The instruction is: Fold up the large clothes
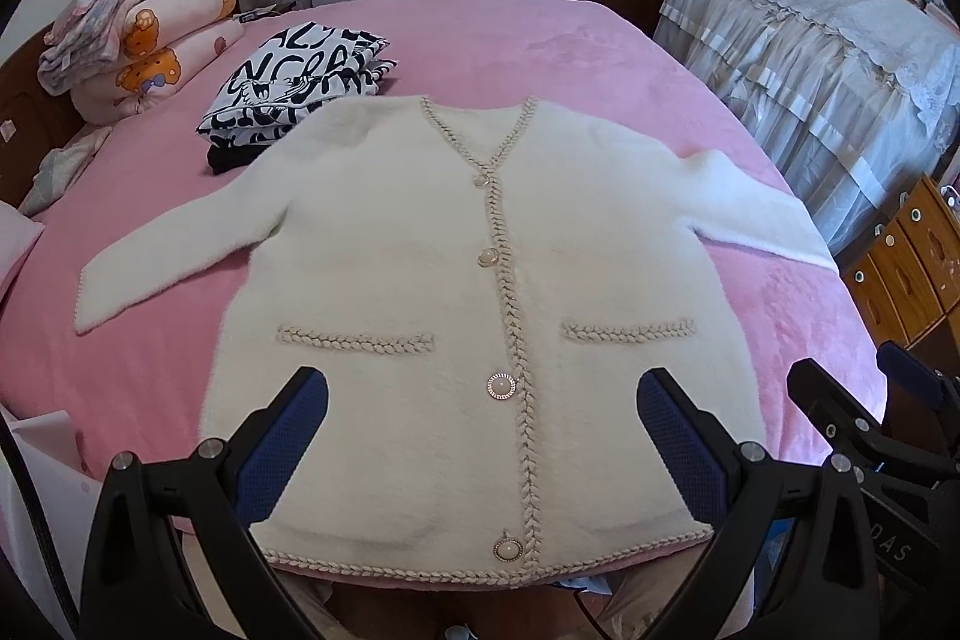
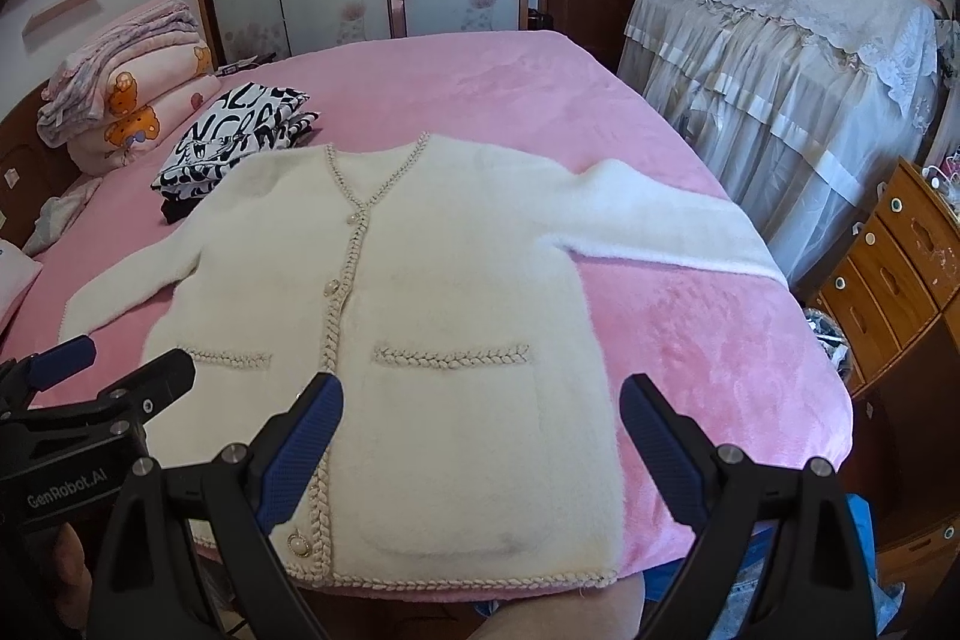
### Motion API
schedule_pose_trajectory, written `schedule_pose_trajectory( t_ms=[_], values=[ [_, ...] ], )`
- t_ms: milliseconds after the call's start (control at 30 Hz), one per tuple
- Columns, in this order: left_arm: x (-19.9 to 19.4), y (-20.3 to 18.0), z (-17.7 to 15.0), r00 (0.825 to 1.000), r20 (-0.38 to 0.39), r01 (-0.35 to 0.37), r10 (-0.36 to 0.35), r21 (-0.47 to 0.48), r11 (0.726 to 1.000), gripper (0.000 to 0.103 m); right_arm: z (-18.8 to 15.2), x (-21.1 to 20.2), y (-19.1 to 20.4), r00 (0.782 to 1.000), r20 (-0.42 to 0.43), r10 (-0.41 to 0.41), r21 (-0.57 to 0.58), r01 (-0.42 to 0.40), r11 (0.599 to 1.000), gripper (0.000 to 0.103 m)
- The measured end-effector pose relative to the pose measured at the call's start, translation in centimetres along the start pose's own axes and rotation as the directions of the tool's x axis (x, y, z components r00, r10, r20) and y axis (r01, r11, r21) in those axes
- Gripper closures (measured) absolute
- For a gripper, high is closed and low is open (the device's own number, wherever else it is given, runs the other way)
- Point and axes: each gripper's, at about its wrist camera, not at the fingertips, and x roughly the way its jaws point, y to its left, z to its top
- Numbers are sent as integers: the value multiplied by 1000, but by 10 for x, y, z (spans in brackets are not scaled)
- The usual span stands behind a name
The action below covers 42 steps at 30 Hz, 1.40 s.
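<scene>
Cardigan [image 1: 456,292] spread flat ahead of both tongs; judged soft, fluffy, limp, light; left gripper [image 1: 483,394] and right gripper [image 2: 480,400] spread wide, nothing held; sleeve cuffs best pinched.

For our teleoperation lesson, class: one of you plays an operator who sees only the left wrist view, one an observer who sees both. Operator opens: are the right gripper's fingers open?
Observer: Yes. The right gripper has its fingers wide apart over the cardigan.
Operator: Something hides the hem corner on that side. Is it flat?
Observer: The hem corner lies flat on the pink bed, near its edge.
Operator: Any marking on my gripper?
Observer: The left gripper reads GenRobot.AI on its body.
</scene>
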Motion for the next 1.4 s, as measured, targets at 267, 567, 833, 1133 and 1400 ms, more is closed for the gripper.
schedule_pose_trajectory(
  t_ms=[267, 567, 833, 1133, 1400],
  values=[
    [1, -3, -1, 1000, -11, 1, -1, 0, 1000, 1, 2, -6, -6, 999, 25, 28, 28, -29, 999, 9],
    [3, -4, 0, 1000, -19, -23, 24, 9, 1000, 1, 4, -6, -10, 999, 32, 30, 37, -31, 999, 9],
    [4, -3, 1, 1000, -20, -14, 14, -6, 1000, 1, 6, -8, -13, 999, 40, 35, 43, -37, 998, 9],
    [7, -3, 6, 1000, -21, 3, -3, -21, 1000, 1, 10, -9, -17, 998, 54, 41, 56, -44, 997, 9],
    [10, -9, 9, 1000, -20, -21, 21, -12, 1000, 1, 12, -3, -20, 998, 46, 40, 64, -43, 997, 9]
  ],
)
